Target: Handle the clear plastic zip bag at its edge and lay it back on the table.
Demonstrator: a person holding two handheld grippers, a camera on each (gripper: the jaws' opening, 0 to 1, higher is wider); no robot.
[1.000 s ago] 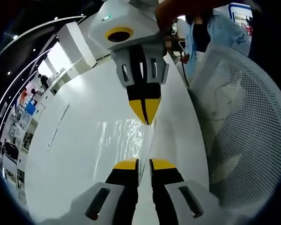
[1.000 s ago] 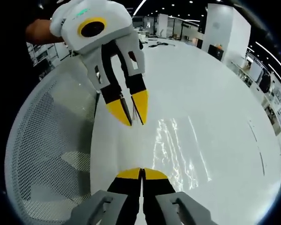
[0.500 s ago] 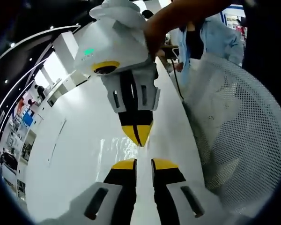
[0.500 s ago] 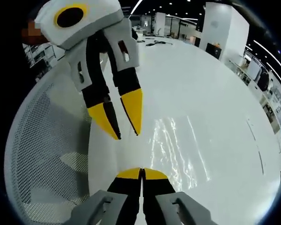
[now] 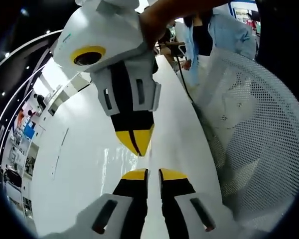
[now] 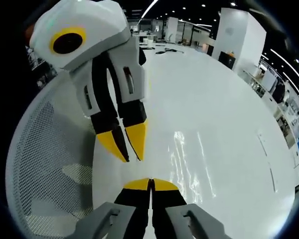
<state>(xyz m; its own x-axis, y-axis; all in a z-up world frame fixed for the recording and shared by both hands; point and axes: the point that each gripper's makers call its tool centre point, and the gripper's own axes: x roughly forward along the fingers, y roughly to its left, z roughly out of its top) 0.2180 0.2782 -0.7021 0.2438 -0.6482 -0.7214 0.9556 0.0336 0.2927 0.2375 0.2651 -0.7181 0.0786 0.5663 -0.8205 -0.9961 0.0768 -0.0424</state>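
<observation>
The clear plastic zip bag (image 6: pixel 187 162) lies flat on the white table (image 6: pixel 214 94) and shows only as streaks of glare; in the left gripper view the bag (image 5: pixel 112 162) is left of the jaws. My right gripper (image 6: pixel 150 183) is shut, its tips low at the bag's near edge. I cannot tell whether it pinches the film. In the left gripper view the right gripper (image 5: pixel 136 145) points down at me, shut. My left gripper (image 5: pixel 153 174) has a narrow gap between its jaws with nothing visible in it. In the right gripper view the left gripper (image 6: pixel 125 147) hangs tip to tip above mine.
A white mesh chair back (image 5: pixel 259 129) stands tight against the table edge; in the right gripper view the chair (image 6: pixel 50 149) is on the left. A person in a blue shirt (image 5: pixel 224 35) stands behind it. A cable (image 5: pixel 182 69) lies along the far table edge.
The left gripper's jaws opened wide half a second ago and have now narrowed to a small gap. The two grippers have drawn closer together. The bag stays on the table.
</observation>
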